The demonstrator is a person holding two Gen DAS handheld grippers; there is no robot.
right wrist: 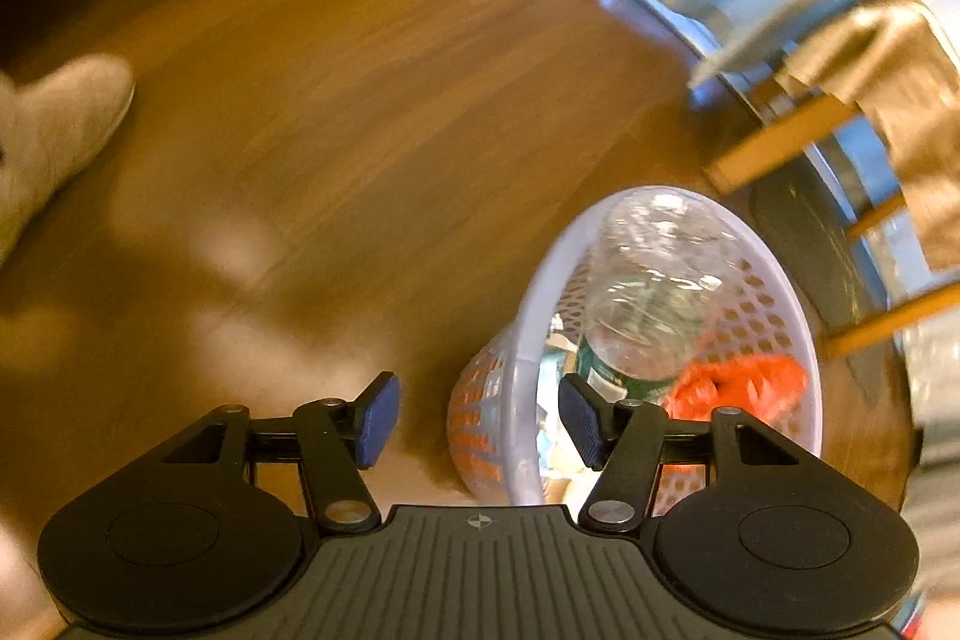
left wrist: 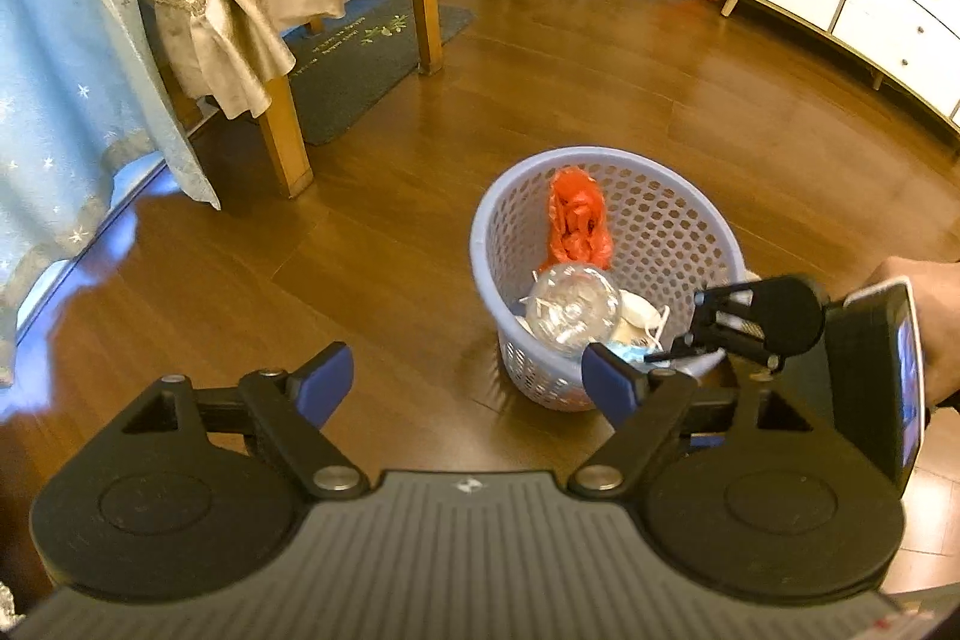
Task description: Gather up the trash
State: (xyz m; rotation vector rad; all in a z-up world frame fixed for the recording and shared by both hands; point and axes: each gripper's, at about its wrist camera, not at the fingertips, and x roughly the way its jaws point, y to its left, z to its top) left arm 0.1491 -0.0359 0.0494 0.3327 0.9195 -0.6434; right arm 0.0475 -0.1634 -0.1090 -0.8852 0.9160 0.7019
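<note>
Trash basket (left wrist: pixel 660 196) sits just ahead of both tongs — left (left wrist: pixel 468 388) and right (right wrist: pixel 477 421) wide, empty.

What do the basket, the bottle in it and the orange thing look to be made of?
Basket: pale lavender moulded plastic, by the regular perforated wall and smooth rim.
Bottle: thin clear plastic, see-through and glinting, with a green label band.
Orange thing: probably a thin plastic bag, crumpled and slightly shiny; film or paper cannot be fully settled.
</note>
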